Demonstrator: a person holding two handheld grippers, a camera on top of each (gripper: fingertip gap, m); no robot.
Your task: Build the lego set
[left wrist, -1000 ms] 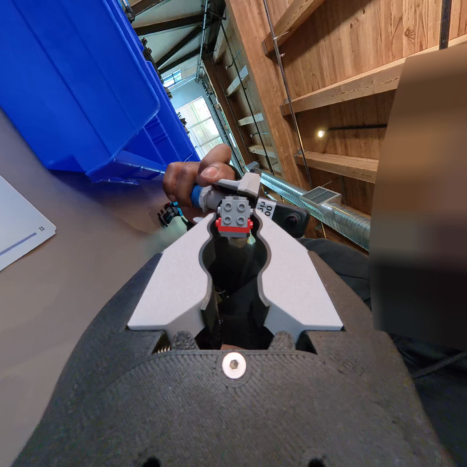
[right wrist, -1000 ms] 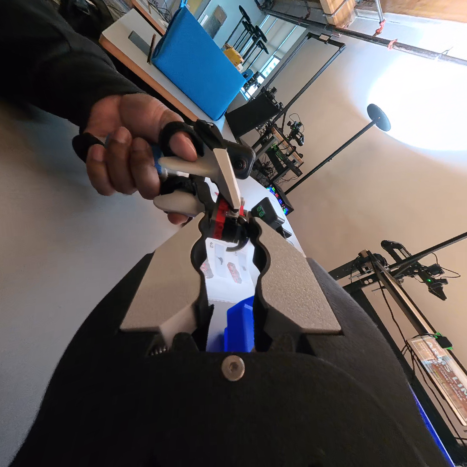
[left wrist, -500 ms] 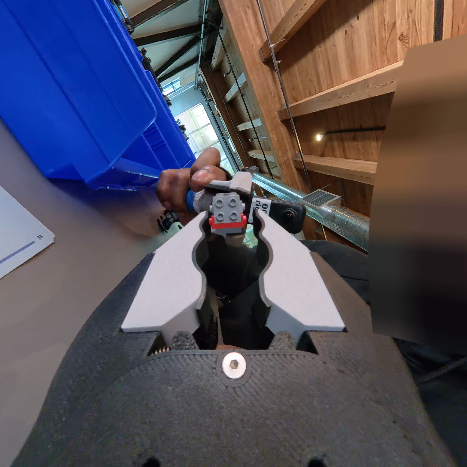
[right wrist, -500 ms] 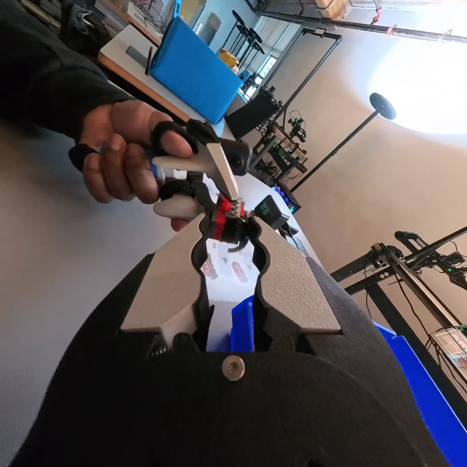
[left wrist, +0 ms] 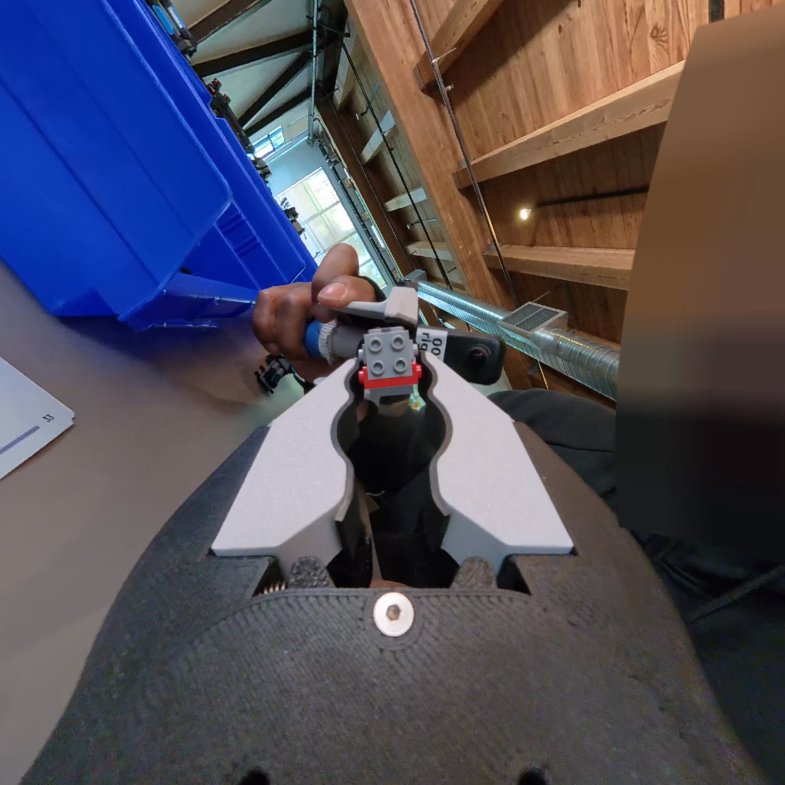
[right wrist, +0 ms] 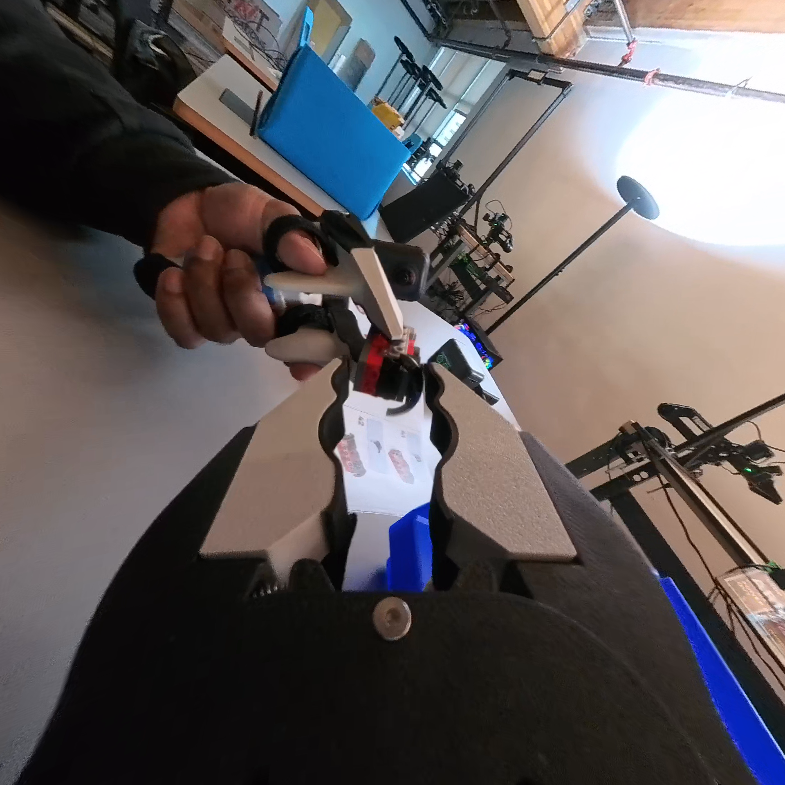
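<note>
In the left wrist view my left gripper (left wrist: 391,368) is shut on a small lego piece (left wrist: 385,357), a grey 2x2 brick on a red plate, studs facing the camera. Just behind it a hand holds my right gripper (left wrist: 393,302). In the right wrist view my right gripper (right wrist: 384,370) is shut on a red and black lego build (right wrist: 373,374) with a curved black part. The left gripper's upper finger (right wrist: 376,282) comes in from the upper left and holds the grey piece (right wrist: 403,342) against the top of that build. Both are held above the table.
Large blue bins (left wrist: 106,170) stand on the grey table at the upper left. An instruction booklet (left wrist: 25,429) lies at the left edge; it also shows in the right wrist view (right wrist: 382,458) beyond a blue bin (right wrist: 408,548). A black device (right wrist: 456,365) lies farther back. The tips of both grippers are at nearly the same place.
Both grippers stay shut on their pieces and stay pressed together. The joined pair has shifted and tilted only slightly.
</note>
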